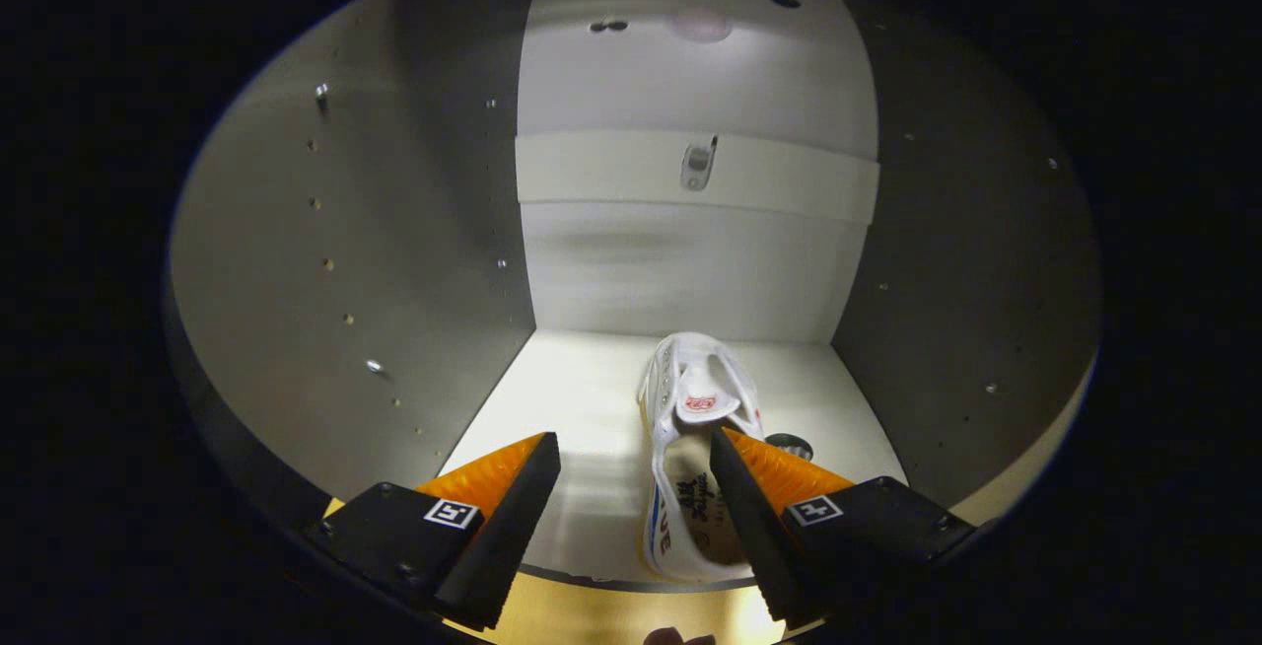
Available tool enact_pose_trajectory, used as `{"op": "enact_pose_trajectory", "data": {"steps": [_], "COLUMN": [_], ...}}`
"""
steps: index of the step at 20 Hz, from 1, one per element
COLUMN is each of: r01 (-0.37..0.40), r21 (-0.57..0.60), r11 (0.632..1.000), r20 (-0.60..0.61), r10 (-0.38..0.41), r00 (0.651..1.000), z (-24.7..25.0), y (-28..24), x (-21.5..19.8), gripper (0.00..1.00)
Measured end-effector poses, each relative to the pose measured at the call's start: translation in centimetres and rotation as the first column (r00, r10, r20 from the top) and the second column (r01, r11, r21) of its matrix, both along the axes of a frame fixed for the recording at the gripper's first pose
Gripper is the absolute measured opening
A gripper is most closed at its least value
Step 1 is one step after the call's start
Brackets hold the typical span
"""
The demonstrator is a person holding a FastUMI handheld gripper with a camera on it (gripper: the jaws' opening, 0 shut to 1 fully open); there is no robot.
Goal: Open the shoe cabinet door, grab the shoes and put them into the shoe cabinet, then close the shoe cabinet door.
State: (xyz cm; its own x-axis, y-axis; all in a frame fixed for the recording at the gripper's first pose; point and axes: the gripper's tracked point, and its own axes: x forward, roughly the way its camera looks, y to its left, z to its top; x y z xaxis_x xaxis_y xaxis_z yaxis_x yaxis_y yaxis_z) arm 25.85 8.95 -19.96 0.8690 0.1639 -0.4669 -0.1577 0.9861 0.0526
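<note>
The inside of a cabinet (pixel 394 260) is pale and lit from the front: two grey side walls with small rows of holes, a white back wall with a horizontal rail (pixel 611 172) across it, and a small metal fitting (pixel 698 164) on that rail. The shelf (pixel 562 408) below is white and bright.

The gripper (pixel 634 463) points straight into the cabinet, slightly downward, with its fingers low over the front edge of the shelf. The fingers stand wide apart and hold nothing; the right finger (pixel 749 507) covers one side of the shoe, and I cannot tell if it touches it. The left finger is well apart from it.

The shoe (pixel 690 428) is a white canvas sneaker with metal eyelets, a red label on the tongue and printed marks on the insole. It lies on the shelf, right of the middle, upright on its sole. Its long axis runs from front to back: the heel is at the front edge, the toe points to the back wall. A small dark round thing (pixel 789 446) lies just beside it on the right.
</note>
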Motion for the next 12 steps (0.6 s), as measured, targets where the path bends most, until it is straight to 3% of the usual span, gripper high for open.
{"op": "enact_pose_trajectory", "data": {"steps": [5, 12], "r01": [0.011, 0.027], "r21": [-0.011, 0.077], "r11": [1.0, 0.997], "r20": [0.138, 0.286], "r10": [-0.009, -0.047], "r00": [0.99, 0.957], "z": [5.9, 14.7], "y": [-1.0, -1.7], "x": [-4.7, -16.4], "gripper": [0.99, 0.98]}}
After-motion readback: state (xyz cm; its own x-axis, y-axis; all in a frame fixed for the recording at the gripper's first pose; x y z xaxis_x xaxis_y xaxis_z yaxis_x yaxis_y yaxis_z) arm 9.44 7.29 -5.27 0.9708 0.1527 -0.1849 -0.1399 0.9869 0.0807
